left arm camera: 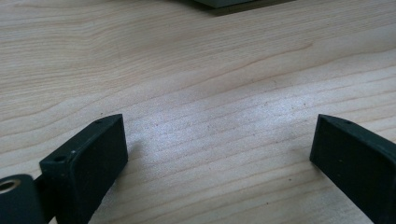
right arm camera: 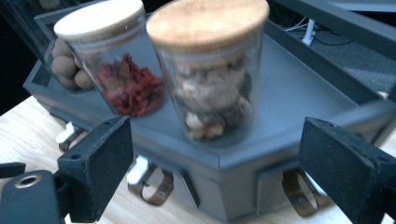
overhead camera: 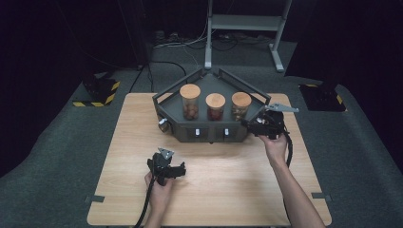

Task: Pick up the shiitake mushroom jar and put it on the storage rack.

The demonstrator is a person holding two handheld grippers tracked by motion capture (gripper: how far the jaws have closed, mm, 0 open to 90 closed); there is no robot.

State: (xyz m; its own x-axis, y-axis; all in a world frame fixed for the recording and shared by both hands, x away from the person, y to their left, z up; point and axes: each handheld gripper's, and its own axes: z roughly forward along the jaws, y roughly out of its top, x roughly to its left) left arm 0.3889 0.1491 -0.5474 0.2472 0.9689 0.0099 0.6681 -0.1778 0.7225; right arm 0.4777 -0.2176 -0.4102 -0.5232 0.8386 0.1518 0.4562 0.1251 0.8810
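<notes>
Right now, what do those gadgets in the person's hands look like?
Each hand holds a black tool. The left tool and right tool each have two blocky black pads, a grey three-cornered plate on top, and a black cable trailing back. The forearms are bare, without sleeves.

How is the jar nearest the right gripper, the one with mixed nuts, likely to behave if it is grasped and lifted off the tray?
The nut jar looks like clear glass, so probably rigid, smooth and somewhat slippery between the pads. It is tall for its base, so a sideways nudge from the right gripper might tip it. Its wooden lid seems only to sit on top and may come loose if tilted.
</notes>
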